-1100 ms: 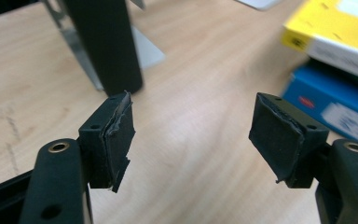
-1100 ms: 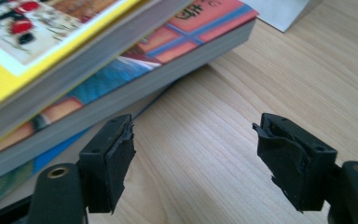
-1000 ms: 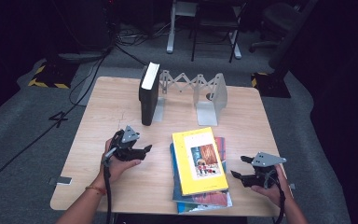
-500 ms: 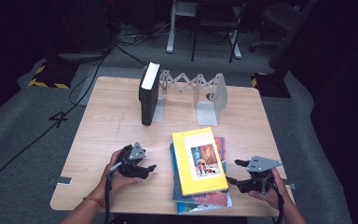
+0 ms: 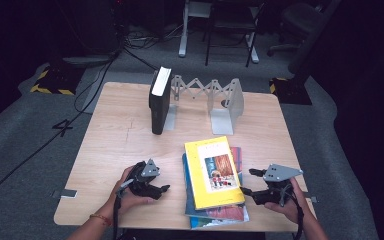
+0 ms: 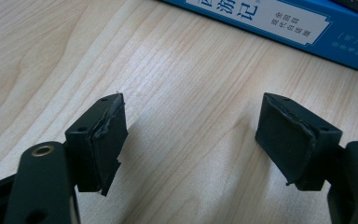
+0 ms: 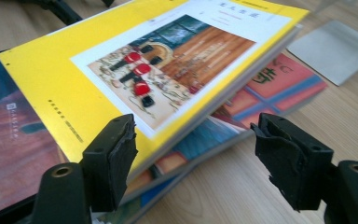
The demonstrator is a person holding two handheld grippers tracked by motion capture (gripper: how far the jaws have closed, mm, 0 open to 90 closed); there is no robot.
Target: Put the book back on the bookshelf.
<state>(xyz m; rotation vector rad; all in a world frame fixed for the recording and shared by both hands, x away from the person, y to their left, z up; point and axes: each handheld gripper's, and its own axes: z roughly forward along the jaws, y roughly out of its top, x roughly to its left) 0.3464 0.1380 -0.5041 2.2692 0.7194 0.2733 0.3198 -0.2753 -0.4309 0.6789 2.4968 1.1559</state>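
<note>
The left gripper (image 6: pixel 189 140) has just been opening; its jaws stand apart over bare wooden table (image 6: pixel 177 74). The right gripper (image 7: pixel 196 158), jaws apart and pressing nothing, levels at the yellow paperback book (image 7: pixel 65 79) topping the stack (image 5: pixel 215 212).

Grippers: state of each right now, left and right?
Left tool: open, jaws just opening, nothing between them, over bare table.
Right tool: open, holding nothing, at the edge of the yellow book.

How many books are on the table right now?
4 visible: a black book with white pages standing upright against the grey metal bookend, and a flat stack of yellow book, red-covered book and blue book. Others may be hidden within.
</note>
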